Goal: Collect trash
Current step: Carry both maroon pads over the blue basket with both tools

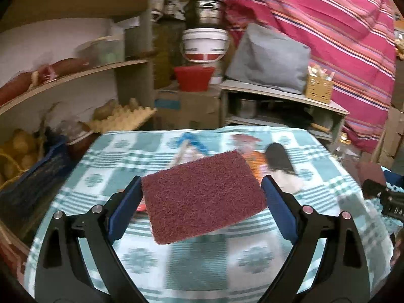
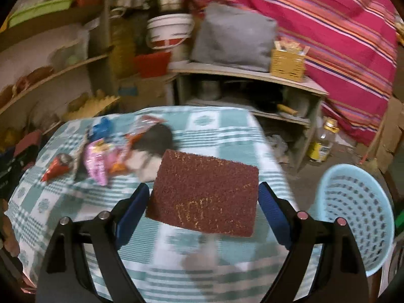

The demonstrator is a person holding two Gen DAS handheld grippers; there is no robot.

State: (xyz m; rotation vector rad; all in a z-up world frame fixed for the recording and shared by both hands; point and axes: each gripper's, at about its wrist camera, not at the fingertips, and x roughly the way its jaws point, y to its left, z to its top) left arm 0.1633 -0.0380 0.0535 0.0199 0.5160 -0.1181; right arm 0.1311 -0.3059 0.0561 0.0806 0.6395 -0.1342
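Note:
My left gripper is shut on a maroon scouring pad, held above the checked tablecloth. My right gripper is shut on a second maroon scouring pad, also above the table. Trash lies on the cloth behind: a pink wrapper, an orange wrapper, a red cone-shaped wrapper, a blue wrapper and a dark object. A light blue perforated basket stands on the floor right of the table. The right gripper's body shows at the left wrist view's right edge.
Shelves with potatoes and egg trays stand at the left. A low cabinet with a grey cushion and a yellow basket is behind the table. An oil bottle stands on the floor. A striped pink curtain hangs at the right.

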